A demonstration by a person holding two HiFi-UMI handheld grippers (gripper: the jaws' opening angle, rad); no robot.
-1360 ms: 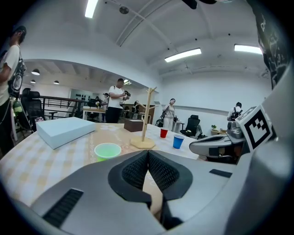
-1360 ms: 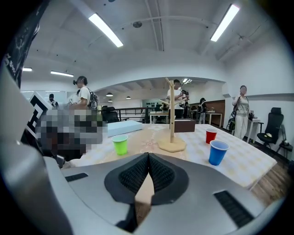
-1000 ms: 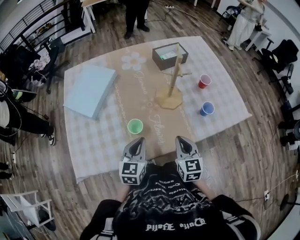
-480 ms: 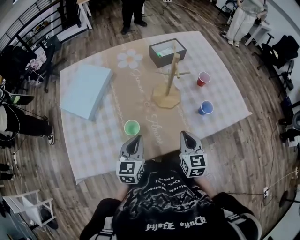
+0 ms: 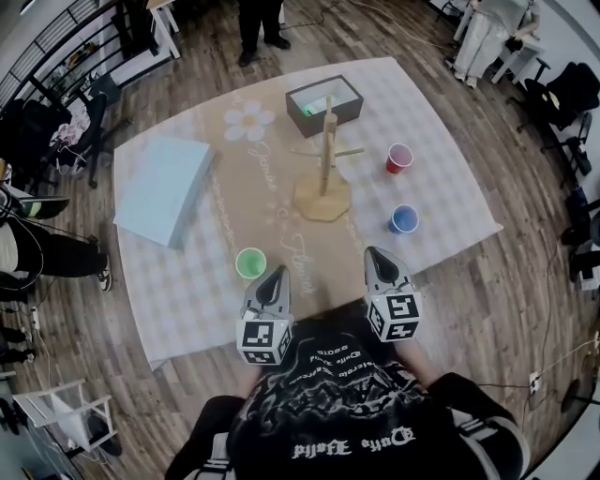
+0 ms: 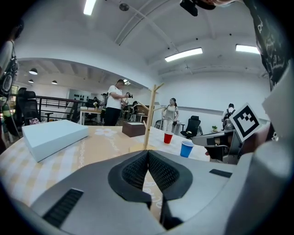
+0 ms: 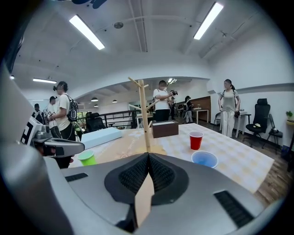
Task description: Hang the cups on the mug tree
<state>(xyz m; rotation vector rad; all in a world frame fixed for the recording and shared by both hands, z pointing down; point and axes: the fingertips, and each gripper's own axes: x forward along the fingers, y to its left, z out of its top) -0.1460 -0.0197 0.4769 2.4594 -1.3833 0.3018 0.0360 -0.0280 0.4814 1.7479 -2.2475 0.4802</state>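
— What has changed since a second ago?

— Both claws have slid forward over the near edge of the bench (image 5: 178, 309) and drawn wider apart. The tip of the left claw (image 5: 278, 274) now sits just beside the green cup (image 5: 250, 263).

— How many cups are there, and where?

— Three, all upright on the checked cloth (image 5: 450, 187). The green cup stands near the front. The blue cup (image 5: 404, 219) is ahead of the right claw (image 5: 377, 255), and the red cup (image 5: 399, 157) is beyond the blue one. They all stand apart from the one mug tree (image 5: 323, 173), which is upright on its flat wooden base at mid-bench.

— And the claws themselves?

— There are two, and each has its jaws pressed together with nothing between them.

— What else is around?

— One dark box (image 5: 324, 105) sits just behind the tree. One pale blue box (image 5: 164, 187) lies flat on the left side, well apart from the cups. The blue cup stands between the right claw and the red cup. Several people (image 5: 258, 23) stand on the wooden floor around the bench.
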